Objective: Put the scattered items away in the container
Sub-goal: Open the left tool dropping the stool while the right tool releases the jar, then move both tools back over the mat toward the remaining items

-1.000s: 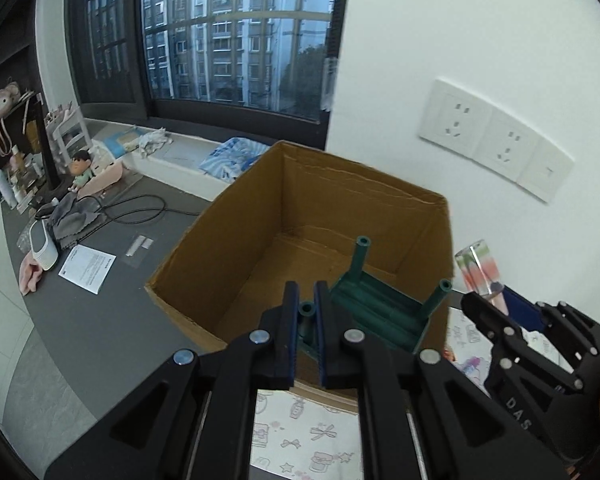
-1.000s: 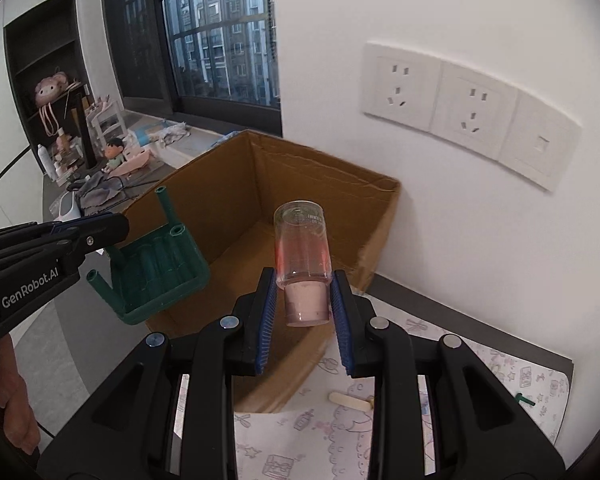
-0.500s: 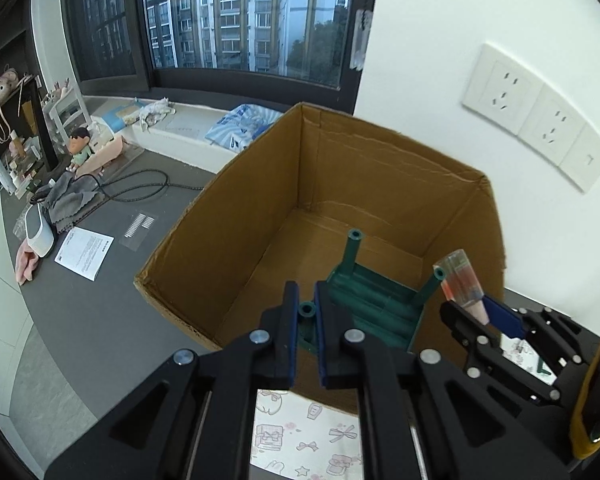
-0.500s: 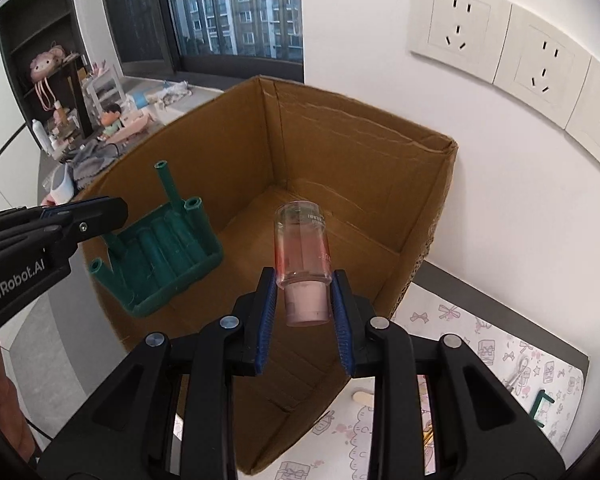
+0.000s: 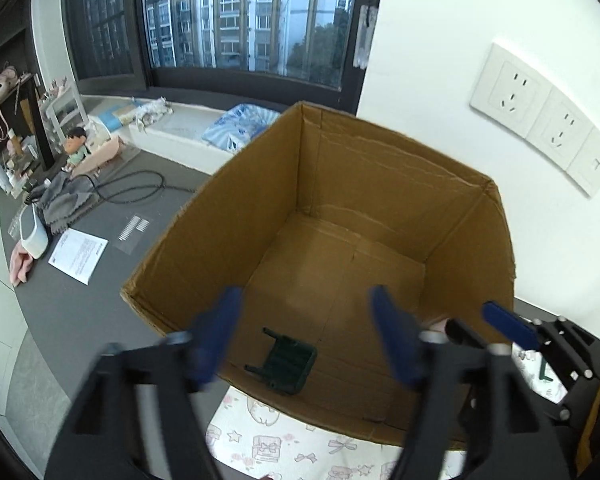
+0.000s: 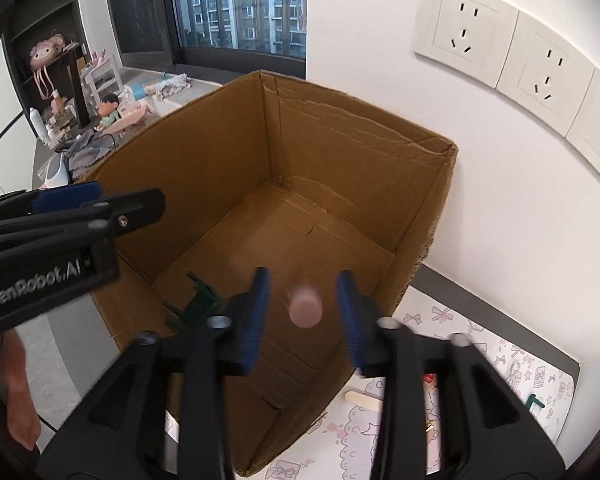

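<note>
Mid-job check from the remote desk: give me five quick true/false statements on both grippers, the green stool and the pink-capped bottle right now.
1. The left gripper is open. True.
2. The green stool is clamped in the left gripper. False: it lies inside the cardboard box, clear of the fingers.
3. The right gripper is shut on the bottle. False: its fingers are spread, and the pink-capped bottle shows blurred between them, touching neither.
4. Both grippers are over the open box. True.
5. The box stands against the window. False: it stands by the white wall with the sockets.
</note>
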Available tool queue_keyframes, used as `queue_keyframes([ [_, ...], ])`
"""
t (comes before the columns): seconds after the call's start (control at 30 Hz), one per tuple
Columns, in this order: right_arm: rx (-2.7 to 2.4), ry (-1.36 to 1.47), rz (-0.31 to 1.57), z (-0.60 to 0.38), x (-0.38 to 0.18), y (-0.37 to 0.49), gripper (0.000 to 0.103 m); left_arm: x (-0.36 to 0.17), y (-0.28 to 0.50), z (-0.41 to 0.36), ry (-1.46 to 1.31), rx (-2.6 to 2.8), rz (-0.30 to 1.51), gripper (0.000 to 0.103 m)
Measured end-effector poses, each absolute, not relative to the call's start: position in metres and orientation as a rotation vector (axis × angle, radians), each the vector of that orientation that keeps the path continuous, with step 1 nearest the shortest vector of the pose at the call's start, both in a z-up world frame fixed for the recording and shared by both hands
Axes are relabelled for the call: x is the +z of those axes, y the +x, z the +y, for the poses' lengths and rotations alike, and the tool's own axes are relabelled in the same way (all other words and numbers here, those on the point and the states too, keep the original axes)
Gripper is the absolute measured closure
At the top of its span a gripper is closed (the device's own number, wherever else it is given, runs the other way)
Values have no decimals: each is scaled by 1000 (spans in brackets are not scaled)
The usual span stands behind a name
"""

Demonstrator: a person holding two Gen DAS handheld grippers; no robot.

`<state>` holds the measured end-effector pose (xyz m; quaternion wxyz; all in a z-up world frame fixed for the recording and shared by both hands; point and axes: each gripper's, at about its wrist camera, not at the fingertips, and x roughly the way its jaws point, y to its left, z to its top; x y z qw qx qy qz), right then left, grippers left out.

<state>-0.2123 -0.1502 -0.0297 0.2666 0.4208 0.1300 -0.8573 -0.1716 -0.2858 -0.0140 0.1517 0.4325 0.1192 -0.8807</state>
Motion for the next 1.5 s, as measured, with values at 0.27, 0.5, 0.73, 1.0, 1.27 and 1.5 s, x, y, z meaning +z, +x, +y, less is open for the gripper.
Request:
queue_keyframes([
  [0.27, -2342, 1084, 267, -135, -16, -209, 7, -3, -161, -284, 1237, -2539, 369, 18],
  [0.5, -2381, 1063, 237, -117, -4, -202, 0, 15, -151, -269, 1208, -2568, 367, 18],
  [0.73, -2424, 1037, 214, -88, 17, -190, 0, 30, -140, -244, 1195, -2603, 345, 18],
  [1.0, -2485, 1027, 200, -42, 35, -172, 0, 48, -129, -201, 1197, -2672, 307, 18],
  [1.27, -2546, 1056, 178, 14, 43, -160, 0, 51, -122, -152, 1195, -2750, 296, 18],
  [1.5, -2625, 1058, 164, 70, 58, -150, 0, 52, -124, -99, 1232, -2817, 268, 18],
])
